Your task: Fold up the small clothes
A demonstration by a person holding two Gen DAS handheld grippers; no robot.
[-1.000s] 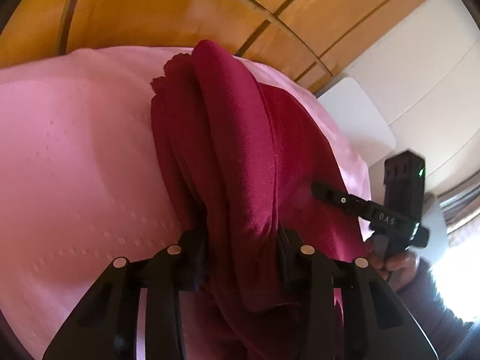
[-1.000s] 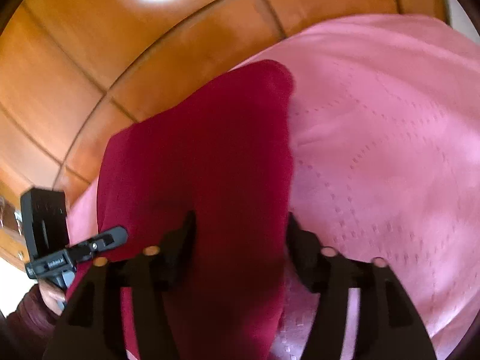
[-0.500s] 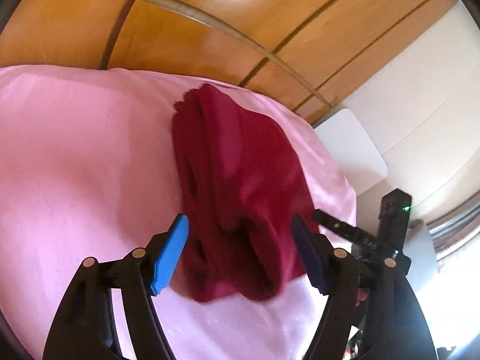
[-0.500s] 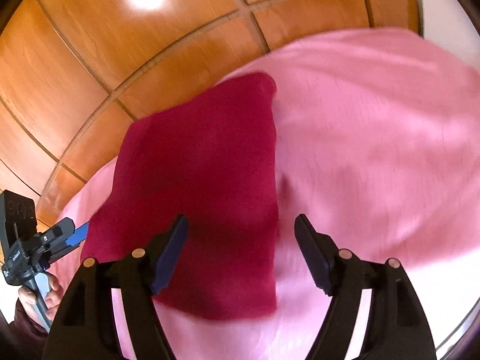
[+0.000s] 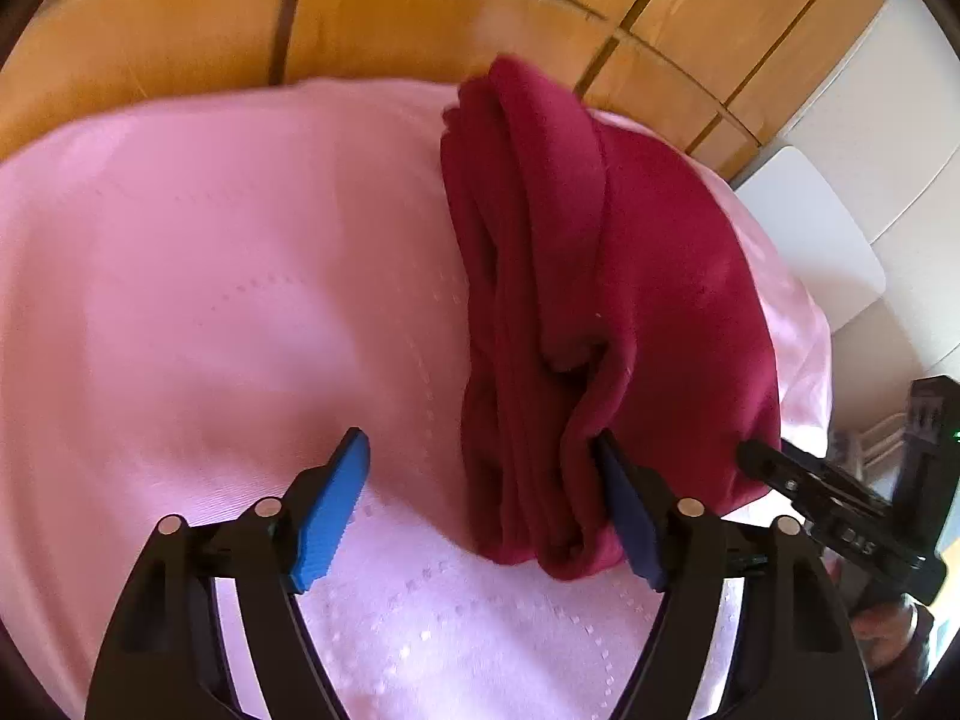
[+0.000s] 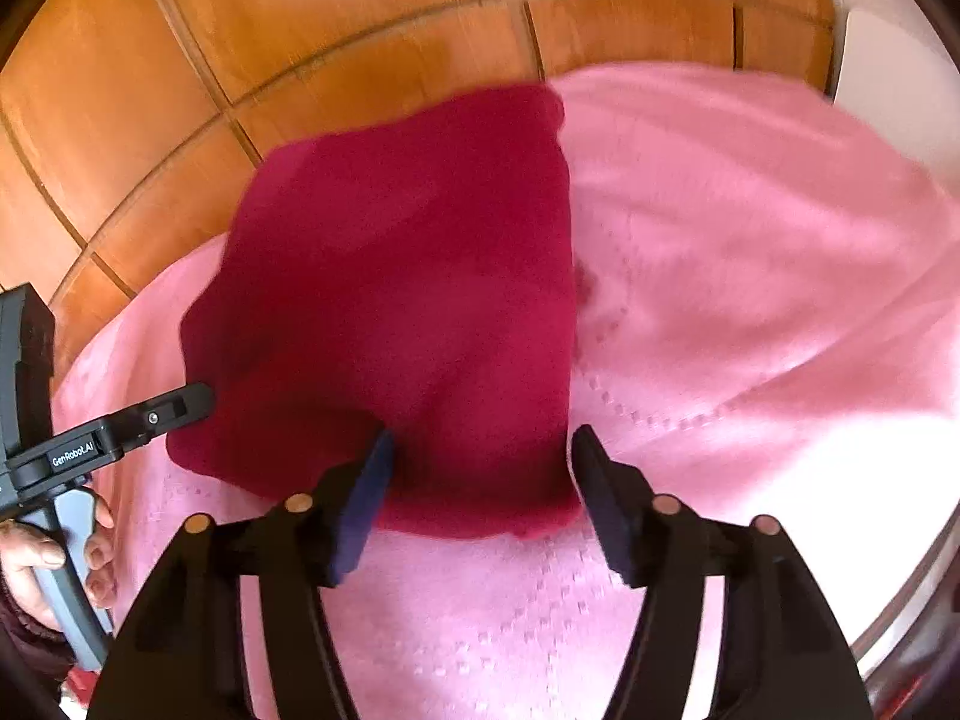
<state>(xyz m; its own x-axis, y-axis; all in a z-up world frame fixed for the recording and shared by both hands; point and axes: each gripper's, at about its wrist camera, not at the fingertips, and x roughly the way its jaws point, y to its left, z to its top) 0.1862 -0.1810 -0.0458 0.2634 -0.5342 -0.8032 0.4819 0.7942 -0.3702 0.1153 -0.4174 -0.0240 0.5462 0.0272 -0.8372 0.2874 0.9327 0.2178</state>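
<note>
A folded dark red garment is laid on a pink embossed cloth that covers the surface, in front of glossy wooden panelling. The left gripper is seen with its jaws spread, having just been opening; the garment's near end lies between them, touched by the right-hand pad only and not clamped. The right gripper is likewise released, its jaws having just closed a little, with the garment's near edge between them ungripped. A hand is seen on the left gripper's handle.
</note>
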